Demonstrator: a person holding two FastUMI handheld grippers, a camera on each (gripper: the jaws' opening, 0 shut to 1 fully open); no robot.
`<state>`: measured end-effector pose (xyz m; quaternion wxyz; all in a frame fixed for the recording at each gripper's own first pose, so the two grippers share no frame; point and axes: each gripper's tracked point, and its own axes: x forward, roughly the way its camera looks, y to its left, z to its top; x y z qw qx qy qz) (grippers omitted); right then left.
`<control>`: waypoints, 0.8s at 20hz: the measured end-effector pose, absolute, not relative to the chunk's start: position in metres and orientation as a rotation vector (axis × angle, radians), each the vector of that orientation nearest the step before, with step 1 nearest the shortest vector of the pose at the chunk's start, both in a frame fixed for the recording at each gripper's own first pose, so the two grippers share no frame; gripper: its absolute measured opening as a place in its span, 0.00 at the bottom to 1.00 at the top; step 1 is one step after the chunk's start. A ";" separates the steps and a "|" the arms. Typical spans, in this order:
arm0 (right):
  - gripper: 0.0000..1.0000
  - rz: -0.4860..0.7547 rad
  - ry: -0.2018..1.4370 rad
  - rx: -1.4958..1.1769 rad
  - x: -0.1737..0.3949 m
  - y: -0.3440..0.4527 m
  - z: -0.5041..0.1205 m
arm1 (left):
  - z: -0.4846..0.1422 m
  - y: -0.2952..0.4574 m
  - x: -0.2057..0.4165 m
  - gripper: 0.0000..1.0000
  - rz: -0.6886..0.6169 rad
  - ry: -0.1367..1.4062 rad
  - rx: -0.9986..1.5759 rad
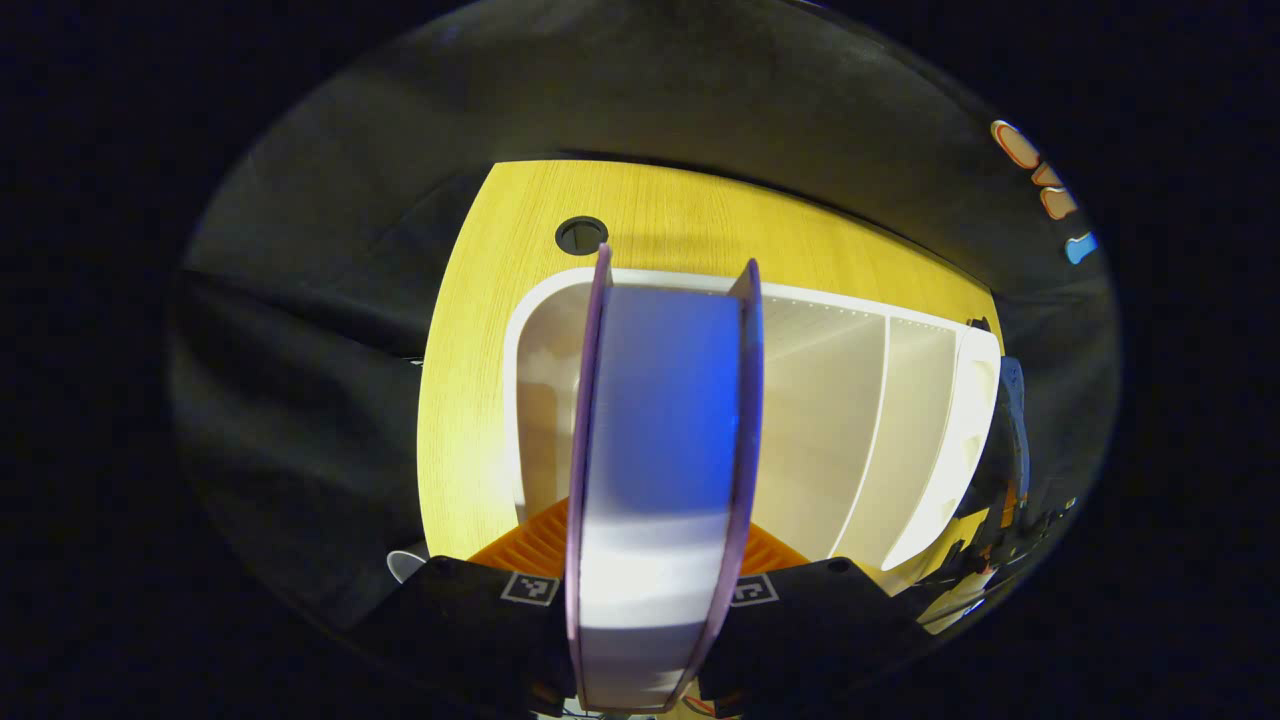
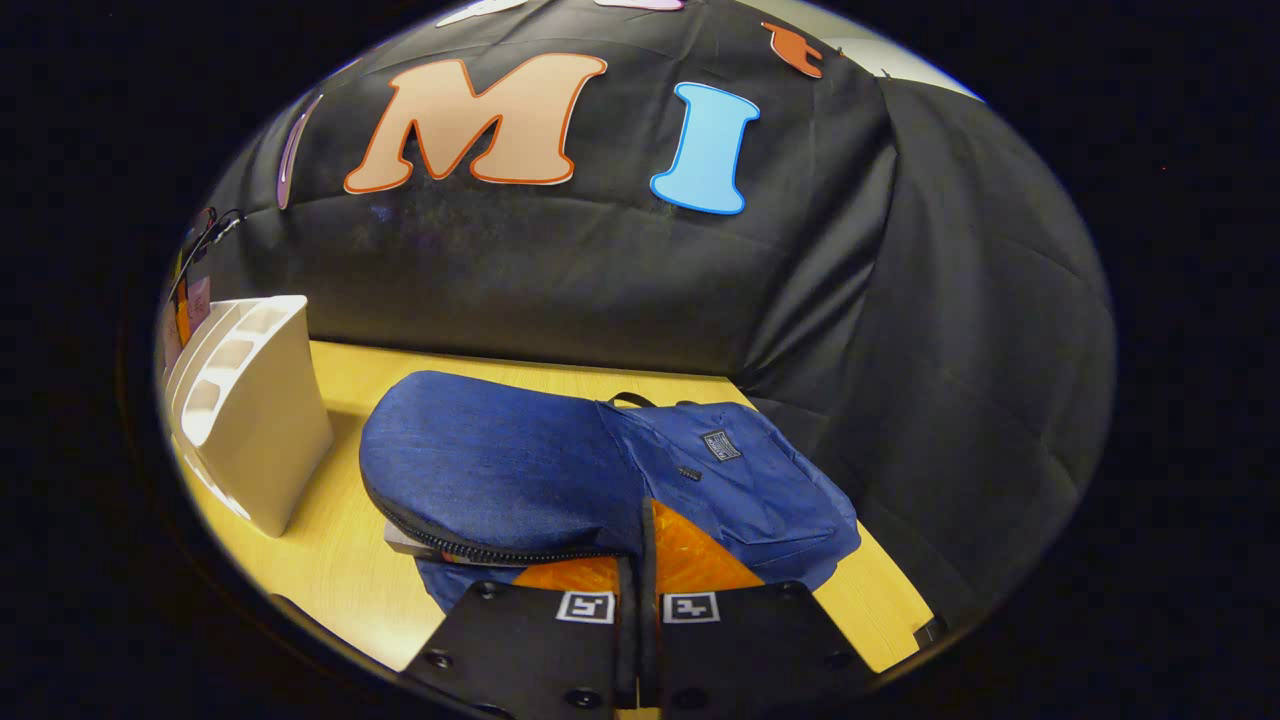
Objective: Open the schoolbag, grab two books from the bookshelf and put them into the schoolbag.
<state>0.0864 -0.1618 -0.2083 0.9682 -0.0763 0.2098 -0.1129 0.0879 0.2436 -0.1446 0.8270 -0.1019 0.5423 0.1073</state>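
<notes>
Left claw (image 1: 655,640) clamped on a book (image 1: 660,450), spine-down between both fingers, held edge-on above the white bookshelf (image 1: 860,430); probably gripped across the covers so it lifts clear of the dividers. Right claw (image 2: 640,640) pressed together on a thin dark strip at the schoolbag's (image 2: 560,470) open flap, likely holding the mouth up to receive the book. From the left gripper view: bookshelf slots near the far edge of the worktop (image 1: 480,330), beside a cable hole (image 1: 581,234). From the right gripper view: schoolbag lying toward the worktop's right corner, zip undone, another book's edge (image 2: 410,540) seemingly peeking from under the flap, bookshelf standing just beside the bag.
</notes>
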 end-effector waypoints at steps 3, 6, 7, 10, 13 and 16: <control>0.04 -0.233 0.423 -0.150 0.086 -0.162 -0.209 | -0.147 0.244 0.087 0.44 0.252 1.168 -0.222; 0.05 -0.233 0.425 -0.153 0.087 -0.162 -0.209 | -0.155 0.246 0.083 0.44 0.299 1.199 -0.223; 0.05 -0.234 0.424 -0.154 0.087 -0.161 -0.210 | -0.155 0.246 0.082 0.44 0.319 1.205 -0.233; 0.05 -0.238 0.423 -0.144 0.087 -0.161 -0.209 | -0.157 0.245 0.077 0.43 0.357 1.218 -0.266; 0.04 -0.235 0.421 -0.141 0.086 -0.163 -0.209 | -0.150 0.239 0.067 0.43 0.355 1.231 -0.292; 0.05 -0.225 0.424 -0.147 0.088 -0.162 -0.210 | -0.130 0.233 0.057 0.43 0.349 1.206 -0.269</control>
